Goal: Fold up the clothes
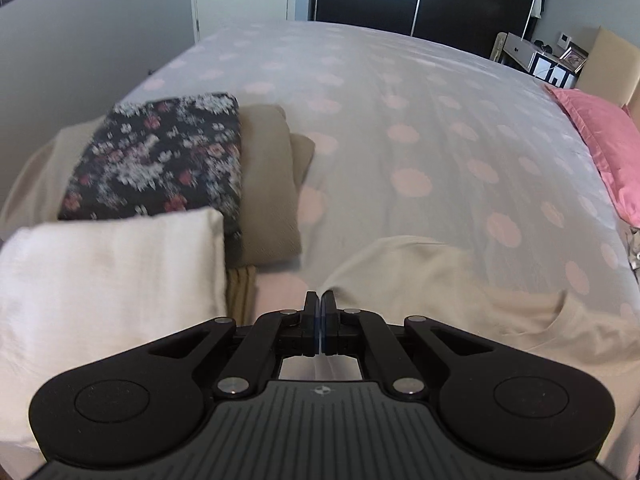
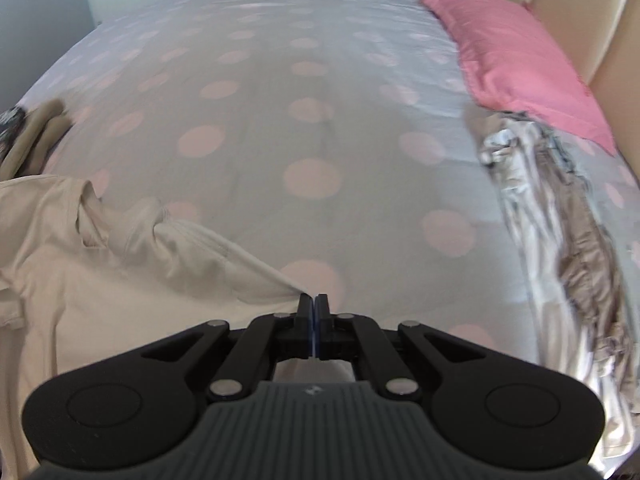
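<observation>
beige t-shirt (image 2: 100, 280) lies crumpled at the near edge of the bed (image 2: 312, 120), its long axis running across the bed from left to right. no readable writing shows on any thing. the left gripper (image 1: 321, 300) and the right gripper (image 2: 313, 302) each have the jaws fully together; the right one pinches a corner of the shirt, the left one seems to pinch its other edge. three folded clothes (image 1: 160, 152) are stacked at the left, with one pink pillow (image 2: 516, 60) and one unfolded heap (image 2: 560, 260) at the right.

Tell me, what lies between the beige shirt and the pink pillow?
Only bare dotted bedsheet lies between the shirt and the pillow, as the right wrist view shows; a crumpled clothes heap sits just below the pillow.
</observation>
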### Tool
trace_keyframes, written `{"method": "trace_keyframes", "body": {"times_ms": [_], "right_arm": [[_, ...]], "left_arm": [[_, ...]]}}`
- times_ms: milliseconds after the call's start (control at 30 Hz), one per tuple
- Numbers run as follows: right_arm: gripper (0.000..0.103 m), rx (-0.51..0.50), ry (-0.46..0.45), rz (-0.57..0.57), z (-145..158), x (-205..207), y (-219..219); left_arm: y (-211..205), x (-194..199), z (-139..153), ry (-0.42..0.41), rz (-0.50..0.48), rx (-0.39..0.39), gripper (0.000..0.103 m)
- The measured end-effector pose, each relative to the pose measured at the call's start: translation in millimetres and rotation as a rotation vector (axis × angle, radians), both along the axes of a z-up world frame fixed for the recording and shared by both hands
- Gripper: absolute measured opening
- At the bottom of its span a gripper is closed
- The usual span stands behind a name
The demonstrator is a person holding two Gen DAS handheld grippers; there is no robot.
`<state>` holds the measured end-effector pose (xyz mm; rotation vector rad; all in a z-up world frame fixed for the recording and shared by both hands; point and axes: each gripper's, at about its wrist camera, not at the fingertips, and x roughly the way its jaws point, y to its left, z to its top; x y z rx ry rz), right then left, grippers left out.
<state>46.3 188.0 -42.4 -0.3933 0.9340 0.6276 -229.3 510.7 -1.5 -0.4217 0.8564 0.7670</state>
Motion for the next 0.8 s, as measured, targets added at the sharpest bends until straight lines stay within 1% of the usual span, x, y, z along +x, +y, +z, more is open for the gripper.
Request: {"method": "trace_keyframes", "body": {"times_ms": [133,267,333,400,500,600,633,733,800], "right_arm": [[0.001,0.001,-0.022,-0.079,21.3,34.8,-10.2],[0.001,-0.001,-0.072,-0.152,44.6,70.0,-12.6],[0.001,0.002,-0.074,-0.186,54.9,89.9,-9.8],[0.001,0.005,-0.077,-0.212,61.7,108.1,-2.3],[0.001,0.002,-0.115,-0.218,67.1,128.7,17.6],[0.001,0.005,-0.13,-0.206,62.0,146.8,43.0],[0.001,-0.004,-0.133,-0.2,56.6,153.0,52.4],[0.001,-0.046,-0.123,-0.189,21.3,168.9,80.7],[0.001,-0.077,-0.11,-0.181,-5.9,177.4,97.5]], "left_arm": [[1.2,8.5,18.1,0.004,-0.013,0.044,0.0],[-0.2,26.5,36.8,-0.003,-0.053,0.094,0.0],[1.2,38.7,43.9,-0.01,-0.075,0.1,0.0],[2.8,52.8,46.9,-0.004,-0.095,0.116,0.0],[13.6,76.7,43.5,0.021,-0.103,0.142,0.0],[31.9,96.7,34.5,0.043,-0.087,0.156,0.0],[39.7,102.8,24.9,0.057,-0.079,0.155,0.0],[63.2,121.1,-3.9,0.097,-0.057,0.15,0.0],[75.1,133.1,-32.8,0.125,-0.05,0.138,0.0]]}}
